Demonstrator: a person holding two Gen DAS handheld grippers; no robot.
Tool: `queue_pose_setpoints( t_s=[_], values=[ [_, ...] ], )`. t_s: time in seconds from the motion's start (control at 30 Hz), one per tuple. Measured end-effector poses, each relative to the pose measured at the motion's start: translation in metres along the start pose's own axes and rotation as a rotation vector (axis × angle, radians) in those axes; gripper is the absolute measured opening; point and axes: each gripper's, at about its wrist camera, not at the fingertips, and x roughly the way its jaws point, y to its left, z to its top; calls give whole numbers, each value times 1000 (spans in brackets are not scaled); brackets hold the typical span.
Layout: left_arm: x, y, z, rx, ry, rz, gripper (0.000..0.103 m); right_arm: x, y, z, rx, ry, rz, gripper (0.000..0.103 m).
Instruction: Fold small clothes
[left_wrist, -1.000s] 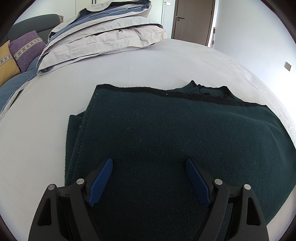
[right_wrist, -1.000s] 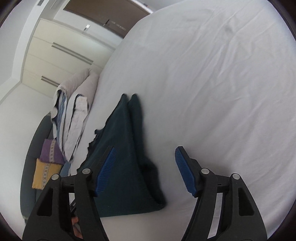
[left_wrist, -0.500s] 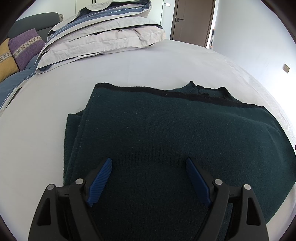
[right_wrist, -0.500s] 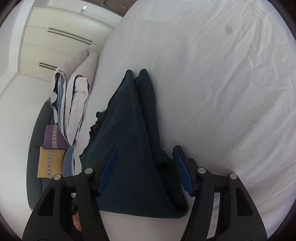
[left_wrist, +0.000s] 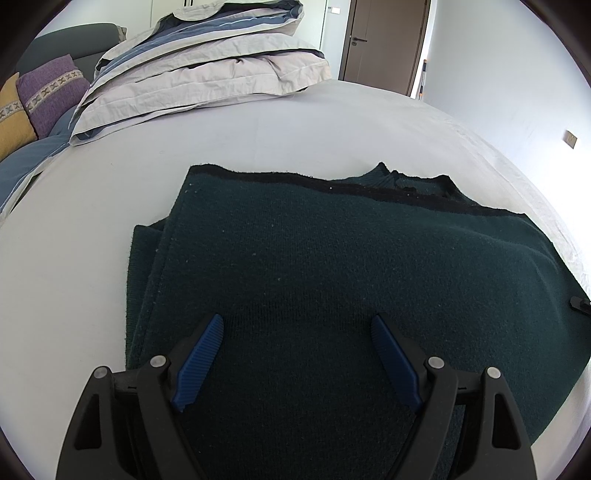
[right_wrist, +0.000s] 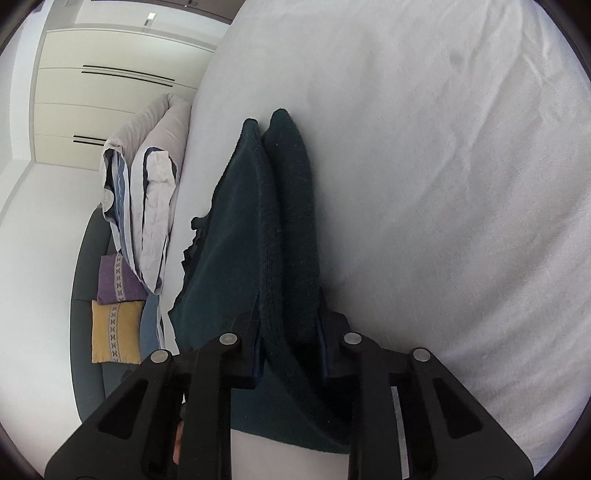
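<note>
A dark green knit sweater (left_wrist: 332, 266) lies folded on the white bed (left_wrist: 258, 122). My left gripper (left_wrist: 297, 325) is open and hovers just above the sweater's near part, holding nothing. In the right wrist view the sweater (right_wrist: 255, 229) shows edge-on as stacked layers. My right gripper (right_wrist: 288, 325) has closed on the folded edge of the sweater, with the thick fold pinched between its blue pads. Its tip shows at the right edge of the left wrist view (left_wrist: 580, 303).
A folded grey and blue duvet (left_wrist: 199, 70) lies at the head of the bed. Purple (left_wrist: 51, 92) and yellow (left_wrist: 11, 125) cushions sit on a sofa at the left. A brown door (left_wrist: 384, 44) stands behind. White wardrobes (right_wrist: 110, 92) line the wall.
My right gripper moved in over the sweater's folded edge and closed on it. My left gripper stayed open and nearly still above the sweater.
</note>
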Motion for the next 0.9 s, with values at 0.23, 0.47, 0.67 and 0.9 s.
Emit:
queue_pose_setpoints(
  t_s=[0.23,0.47,0.67,0.9],
  values=[
    [1,-1,0,-15,-2,-20,84,-2,35,-10,-91,-83,-130,15],
    [-2,10,5,-71,10,-87,82,28,167,-62,-506,-80,-287,15],
    [-22,24,11,-249,23,-246,77,117,212,-133,-801,116,-378,15],
    [-21,-2,33,-340,86,-465,77,112,203,-129,-772,92,-323,15]
  ],
)
